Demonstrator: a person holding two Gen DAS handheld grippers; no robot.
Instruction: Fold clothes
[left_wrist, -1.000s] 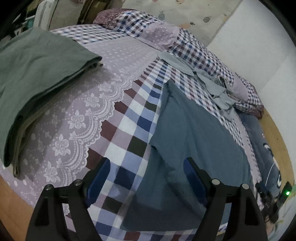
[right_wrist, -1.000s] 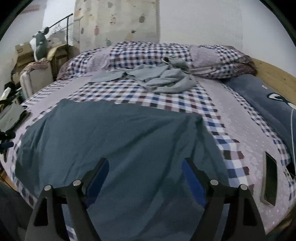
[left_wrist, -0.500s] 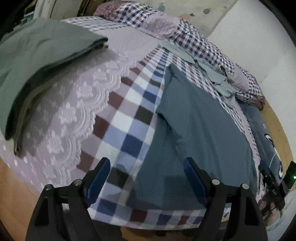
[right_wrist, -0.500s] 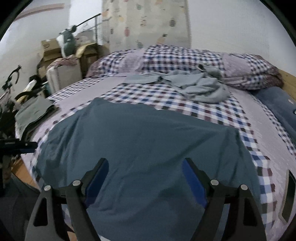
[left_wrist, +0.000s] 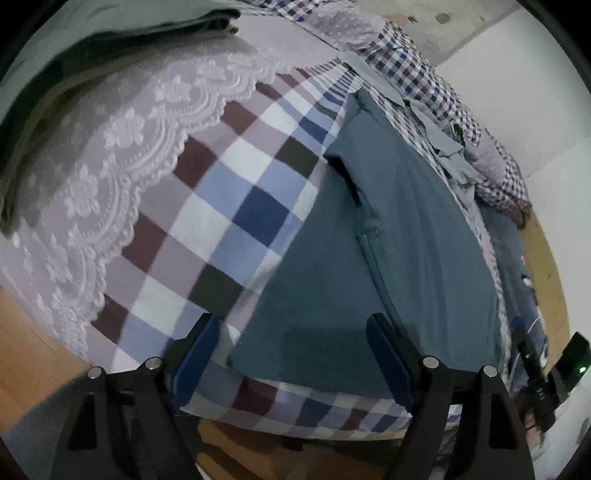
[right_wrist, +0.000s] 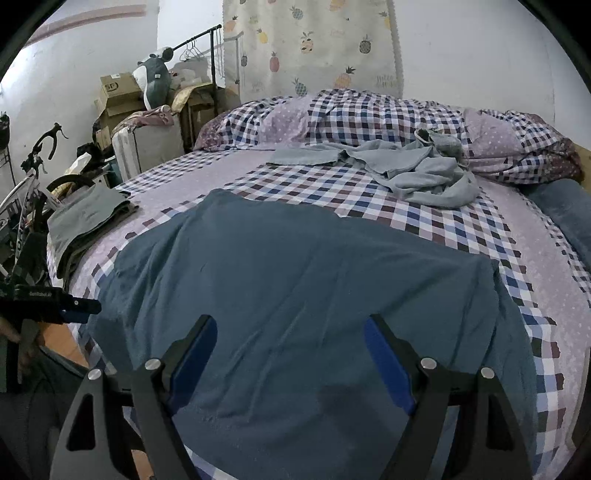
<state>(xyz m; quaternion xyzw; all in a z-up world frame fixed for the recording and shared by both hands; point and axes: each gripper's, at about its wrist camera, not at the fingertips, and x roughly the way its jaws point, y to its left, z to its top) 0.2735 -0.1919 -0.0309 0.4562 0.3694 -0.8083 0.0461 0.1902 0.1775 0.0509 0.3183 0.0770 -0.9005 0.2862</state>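
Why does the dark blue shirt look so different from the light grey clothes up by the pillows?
The dark blue shirt is spread out flat; the light grey clothes lie crumpled in a heap. The blue shirt is dark teal-blue, the grey ones pale. The blue shirt lies at the near edge of the bed, right in front of the open right tool; the grey clothes are far back by the pillows. Both rest on the checked bedspread, not yet folded.

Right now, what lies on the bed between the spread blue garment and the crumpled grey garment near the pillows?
Only bare checked bedspread separates the blue garment from the grey garment; the right wrist view shows it.
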